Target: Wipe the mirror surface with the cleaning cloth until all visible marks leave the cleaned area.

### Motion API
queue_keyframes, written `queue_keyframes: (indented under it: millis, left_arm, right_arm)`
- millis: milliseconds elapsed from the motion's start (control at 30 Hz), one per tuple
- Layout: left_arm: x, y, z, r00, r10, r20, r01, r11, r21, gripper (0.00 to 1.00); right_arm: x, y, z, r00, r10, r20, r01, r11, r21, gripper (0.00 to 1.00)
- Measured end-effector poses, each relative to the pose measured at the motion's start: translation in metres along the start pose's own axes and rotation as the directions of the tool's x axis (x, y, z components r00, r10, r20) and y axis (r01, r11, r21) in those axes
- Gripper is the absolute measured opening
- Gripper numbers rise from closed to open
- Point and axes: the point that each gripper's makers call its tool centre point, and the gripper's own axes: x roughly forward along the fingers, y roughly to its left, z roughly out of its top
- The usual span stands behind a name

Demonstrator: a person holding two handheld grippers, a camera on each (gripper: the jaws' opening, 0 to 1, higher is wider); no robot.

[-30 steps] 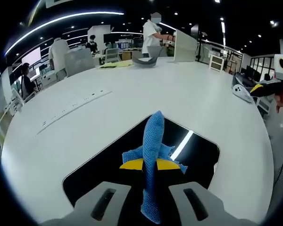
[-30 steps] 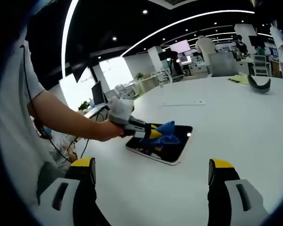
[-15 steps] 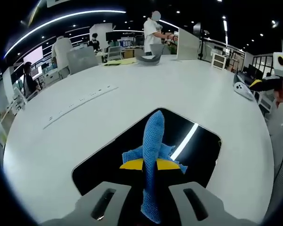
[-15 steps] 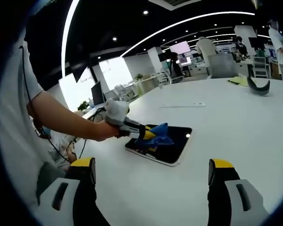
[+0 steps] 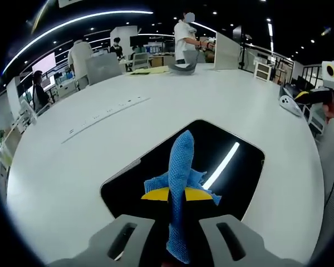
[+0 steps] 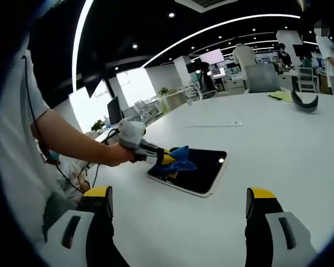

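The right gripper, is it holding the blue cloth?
No, the right gripper stands open with nothing between its jaws, while the blue cloth is pinched in the left gripper over the mirror.

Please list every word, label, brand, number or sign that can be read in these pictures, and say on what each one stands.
None can be read.
Wall screen: lit, content too blurred to read.
Mirror, cloth, table: no lettering visible.
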Motion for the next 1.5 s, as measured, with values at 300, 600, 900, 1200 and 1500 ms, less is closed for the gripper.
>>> queue_keyframes:
  millis: [300, 600, 900, 1200, 1500]
  left_arm:
    - [-0.007, 0.005, -0.007, 1.000, 0.009, -0.006, -0.009, 1.000, -0.003, 0.05]
    - [-0.015, 0.012, -0.015, 1.000, 0.022, -0.015, -0.022, 1.000, -0.009, 0.05]
    - [-0.021, 0.016, -0.020, 0.999, 0.032, -0.020, -0.032, 0.999, -0.009, 0.05]
    - [-0.027, 0.021, -0.024, 0.999, 0.042, -0.027, -0.042, 0.999, -0.015, 0.05]
    - [-0.031, 0.024, -0.027, 0.998, 0.047, -0.031, -0.047, 0.999, -0.003, 0.05]
  right_arm:
    - [0.000, 0.002, -0.001, 1.000, 0.005, -0.005, -0.005, 1.000, 0.001, 1.00]
    - [0.001, 0.003, 0.001, 1.000, 0.005, -0.002, -0.005, 1.000, -0.005, 1.00]
    - [0.001, 0.003, -0.001, 1.000, 0.005, -0.005, -0.005, 1.000, 0.004, 1.00]
    - [0.002, 0.006, 0.000, 1.000, 0.011, -0.011, -0.011, 1.000, -0.005, 1.00]
    - [0.002, 0.007, 0.002, 1.000, 0.010, -0.007, -0.010, 1.000, -0.004, 1.00]
